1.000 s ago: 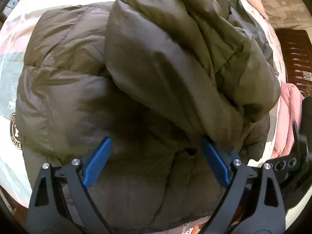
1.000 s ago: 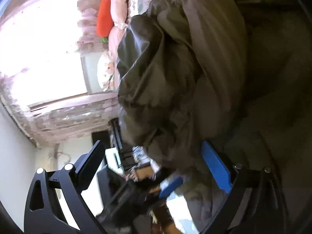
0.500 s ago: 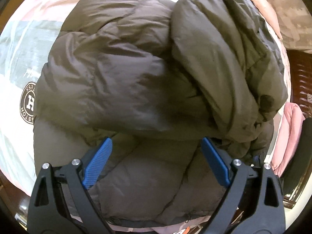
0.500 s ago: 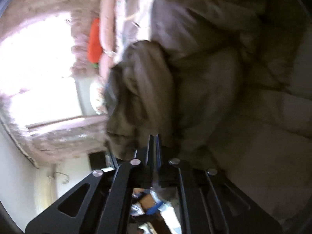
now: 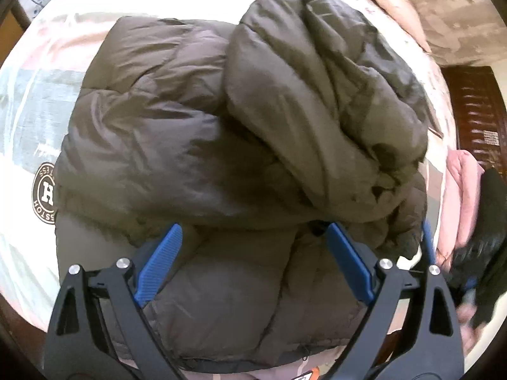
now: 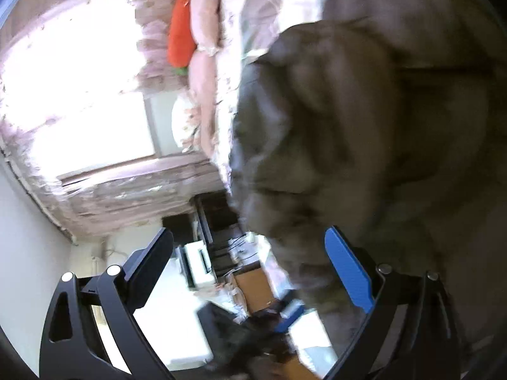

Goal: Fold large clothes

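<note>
A large olive-brown puffer jacket (image 5: 196, 133) lies on the bed, with one part folded over its right side as a bulky roll (image 5: 320, 101). My left gripper (image 5: 253, 240) is open and empty, hovering over the jacket's near edge. My right gripper (image 6: 250, 247) is open and empty at the jacket's side; the jacket (image 6: 364, 133) fills the right of its blurred view. The right gripper's blue pad also shows at the right edge of the left wrist view (image 5: 427, 243).
The bed sheet (image 5: 35, 101) is pale pink and grey with a round logo (image 5: 44, 193). Pink clothes (image 5: 459, 196) lie at the bed's right edge beside dark wooden furniture (image 5: 475, 110). An orange cushion (image 6: 180, 31) and pink pillows lie near the window (image 6: 63, 95).
My right gripper was shut half a second ago and now stands open. My left gripper has drawn back and up, so more of the jacket and bed shows.
</note>
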Demonstrator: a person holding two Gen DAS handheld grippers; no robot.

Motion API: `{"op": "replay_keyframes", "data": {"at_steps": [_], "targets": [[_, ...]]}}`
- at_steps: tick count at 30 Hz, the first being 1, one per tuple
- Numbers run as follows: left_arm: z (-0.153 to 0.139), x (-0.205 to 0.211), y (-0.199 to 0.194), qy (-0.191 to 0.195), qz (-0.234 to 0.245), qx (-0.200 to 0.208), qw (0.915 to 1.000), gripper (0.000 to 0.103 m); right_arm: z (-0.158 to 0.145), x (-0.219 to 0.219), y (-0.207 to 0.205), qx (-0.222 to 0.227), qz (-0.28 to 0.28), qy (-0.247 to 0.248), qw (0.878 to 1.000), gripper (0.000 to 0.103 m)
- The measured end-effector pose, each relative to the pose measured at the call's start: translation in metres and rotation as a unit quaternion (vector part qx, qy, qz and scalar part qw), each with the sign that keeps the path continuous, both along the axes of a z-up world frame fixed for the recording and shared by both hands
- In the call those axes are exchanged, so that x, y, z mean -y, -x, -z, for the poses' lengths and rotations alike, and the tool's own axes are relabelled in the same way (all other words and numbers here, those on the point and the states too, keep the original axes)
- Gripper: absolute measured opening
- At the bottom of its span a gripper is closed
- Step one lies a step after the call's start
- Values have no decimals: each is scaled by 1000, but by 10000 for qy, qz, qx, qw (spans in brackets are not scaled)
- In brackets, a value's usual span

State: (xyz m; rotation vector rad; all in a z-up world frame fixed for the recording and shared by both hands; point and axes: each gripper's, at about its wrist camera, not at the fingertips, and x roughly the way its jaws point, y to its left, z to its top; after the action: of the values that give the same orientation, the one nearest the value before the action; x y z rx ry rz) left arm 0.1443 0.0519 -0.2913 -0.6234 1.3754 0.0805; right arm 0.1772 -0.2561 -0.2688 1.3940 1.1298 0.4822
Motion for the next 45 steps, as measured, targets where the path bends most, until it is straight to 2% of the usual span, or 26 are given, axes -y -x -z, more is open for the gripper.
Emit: {"op": "replay_keyframes", "data": {"at_steps": [1, 3, 6, 7, 8, 9, 11, 13, 15, 18, 20, 22, 24, 26, 27, 28, 29, 30, 32, 34, 35, 36, 39, 42, 45], "targets": [[0, 0, 2, 53, -14, 21, 10000, 94, -1, -12, -11, -131, -240, 174, 9995, 97], [-3, -6, 6, 158, -76, 51, 9998, 94, 14, -37, -31, -666, -628, 497, 9946, 97], [-1, -9, 13, 373, -128, 12, 9992, 94, 44, -57, -48, -1213, -476, 510, 9902, 93], [-1, -11, 14, 403, -149, 18, 9991, 94, 54, -57, -50, -1287, -351, 568, 9894, 73], [-2, -12, 16, 407, -170, 35, 9990, 94, 60, -56, -52, -1344, -261, 738, 9878, 48], [-3, -14, 17, 386, -198, 58, 9990, 94, 63, -56, -52, -1351, -187, 810, 9873, 38], [-2, -17, 19, 362, -273, 90, 9989, 94, 62, -52, -41, -1092, -87, 776, 9909, 19], [-8, -28, 21, 370, -388, 126, 9985, 94, 47, -43, -16, -741, -1, 976, 9925, 16], [-14, -37, 20, 348, -492, 202, 9980, 94, 35, -33, 17, -619, 137, 1116, 9917, 15], [-31, -47, 19, 204, -610, 562, 9963, 94, 24, -13, 70, -625, 381, 1576, 9848, 15], [-39, -47, 16, 100, -595, 726, 9955, 94, 40, -6, 86, -851, 220, 1910, 9776, 15], [-42, -38, 8, 49, -444, 786, 9959, 94, 73, -8, 91, -1121, -25, 1800, 9772, 16], [-41, -23, -1, 47, -271, 748, 9968, 94, 78, -6, 89, -1136, -132, 1790, 9772, 22], [-37, -4, -9, 115, -107, 724, 9973, 94, 70, -8, 87, -959, -260, 1942, 9759, 42], [-35, 3, -14, 133, -61, 692, 9975, 94, 67, -7, 90, -891, -301, 1977, 9757, 46], [-31, 11, -19, 166, -20, 658, 9977, 94, 63, -7, 92, -856, -311, 2000, 9756, 57], [-28, 16, -22, 213, 37, 623, 9978, 94, 62, -4, 96, -857, -275, 1946, 9767, 61], [-21, 24, -27, 222, 145, 500, 9984, 94, 61, 3, 101, -945, -164, 1976, 9756, 61], [-8, 35, -31, 155, 332, 225, 9991, 94, 40, 31, 117, -989, 503, 2173, 9698, 61], [8, 46, -33, 166, 491, -41, 9986, 94, 9, 44, 121, -510, 1030, 2355, 9651, 61], [18, 52, -32, 227, 576, -161, 9980, 94, 1, 43, 117, -230, 987, 2316, 9675, 61], [23, 54, -30, 254, 590, -231, 9977, 94, -6, 38, 104, 120, 799, 2079, 9748, 61], [40, 50, -24, 442, 382, -417, 9974, 96, -5, 11, 75, 367, 356, 1738, 9834, 61], [54, 43, -18, 394, 224, -675, 9967, 99, 19, -13, 66, 141, -168, 1758, 9842, 61], [66, 40, -14, 405, 203, -832, 9955, 100, 46, -31, 70, -395, -429, 2002, 9780, 59]]}}
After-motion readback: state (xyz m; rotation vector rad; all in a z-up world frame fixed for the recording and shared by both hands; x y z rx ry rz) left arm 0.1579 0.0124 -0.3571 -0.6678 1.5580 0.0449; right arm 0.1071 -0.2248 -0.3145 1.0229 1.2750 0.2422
